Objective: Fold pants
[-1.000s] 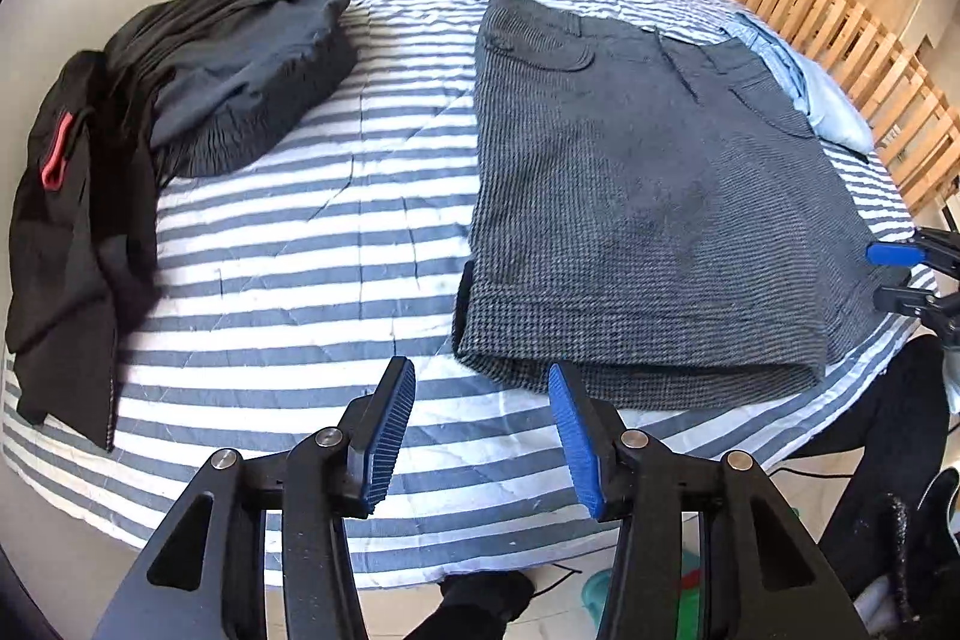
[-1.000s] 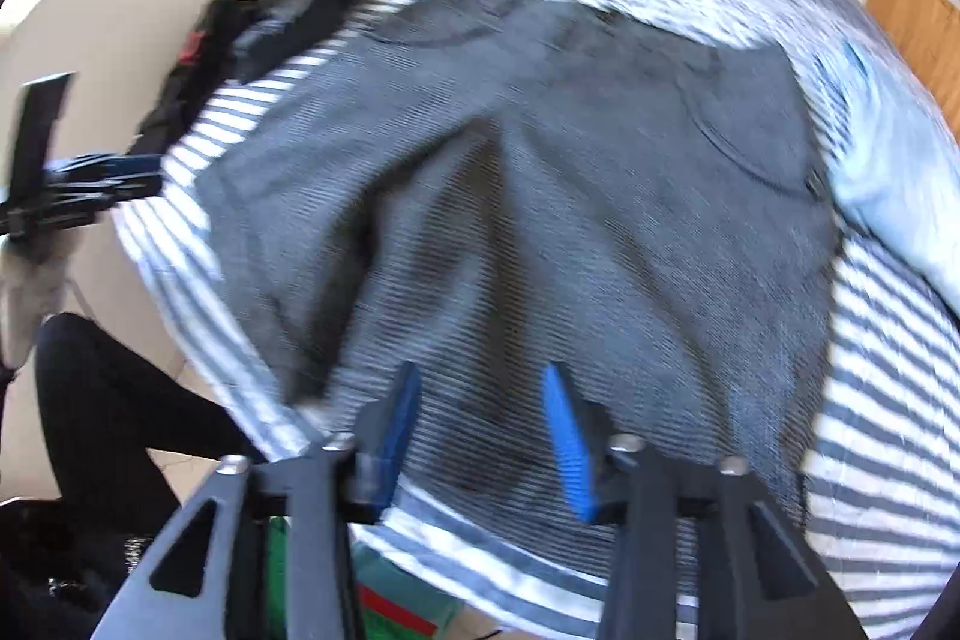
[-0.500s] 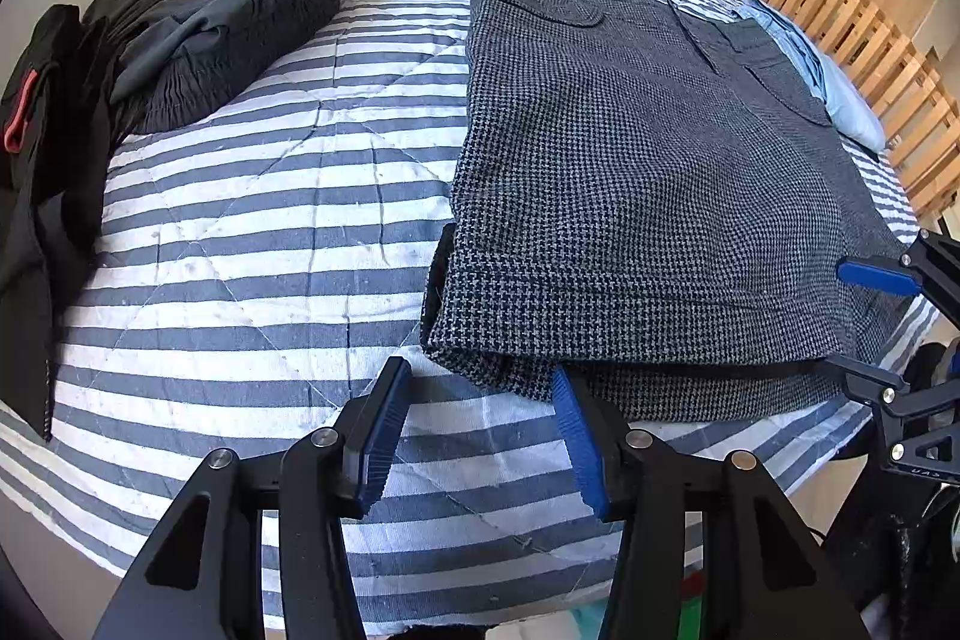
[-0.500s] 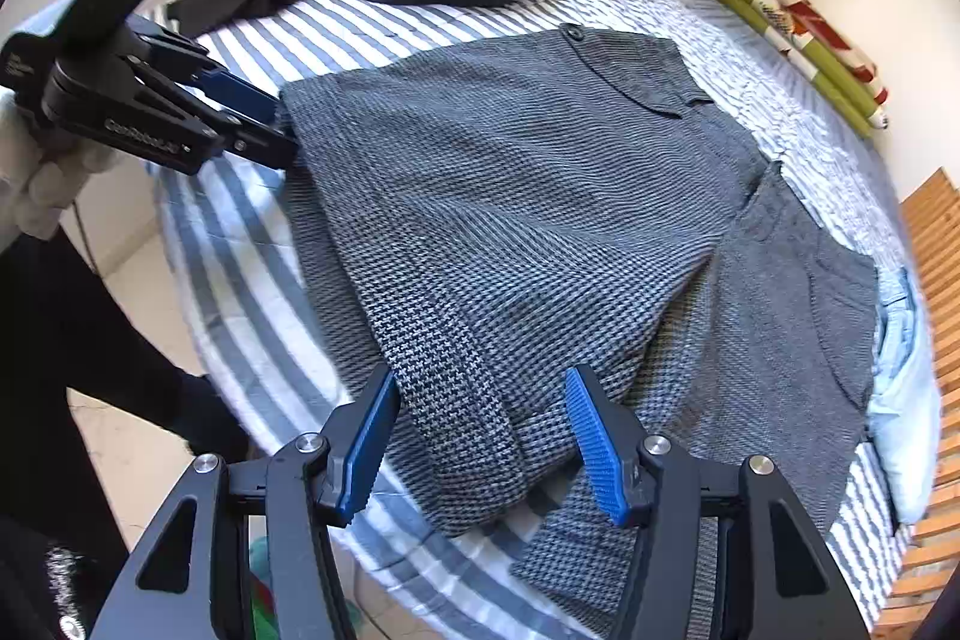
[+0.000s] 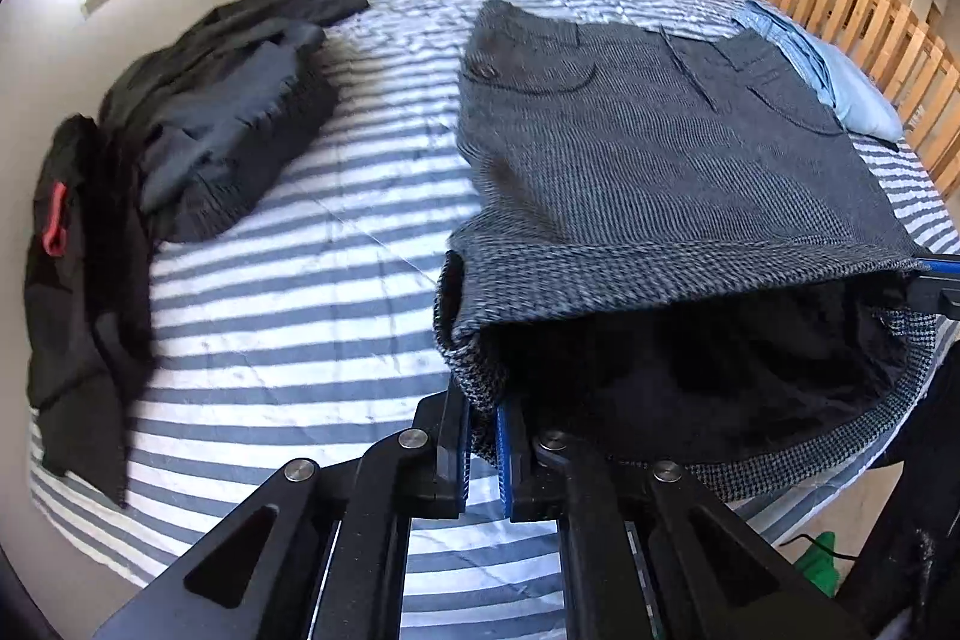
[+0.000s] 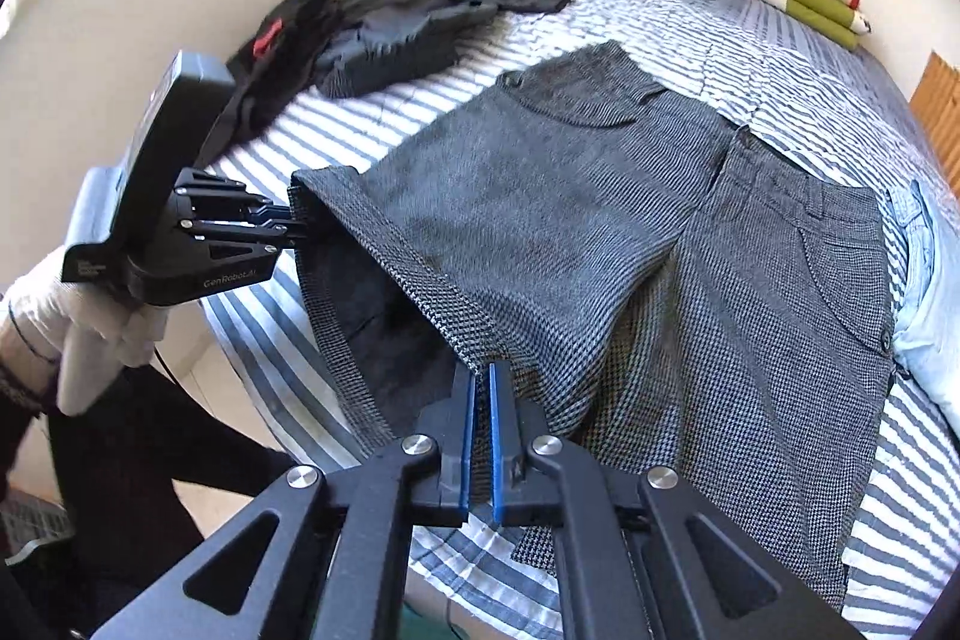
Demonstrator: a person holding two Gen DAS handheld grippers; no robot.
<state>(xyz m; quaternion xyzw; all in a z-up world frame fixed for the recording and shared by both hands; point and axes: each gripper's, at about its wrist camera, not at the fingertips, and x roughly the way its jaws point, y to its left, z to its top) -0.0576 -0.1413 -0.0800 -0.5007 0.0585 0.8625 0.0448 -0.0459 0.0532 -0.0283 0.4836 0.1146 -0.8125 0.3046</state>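
Left gripper (image 5: pixel 482 415) and right gripper (image 6: pixel 482 383) each pinch the hem of grey houndstooth woven pants (image 5: pixel 648 160). Hem lifted off the blue-white striped bedspread (image 5: pixel 288 316).

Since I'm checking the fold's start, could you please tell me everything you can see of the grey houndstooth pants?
The grey houndstooth pants look like woven wool, short-legged, with buttoned flap pockets near the waistband. They lie flat on the striped bedcover, waistband away from the cameras, already doubled leg over leg. The near hem is lifted off the bed, showing dark lining. The left gripper pinches one hem corner, and the right gripper pinches the other. A folded light blue garment lies against the far side.
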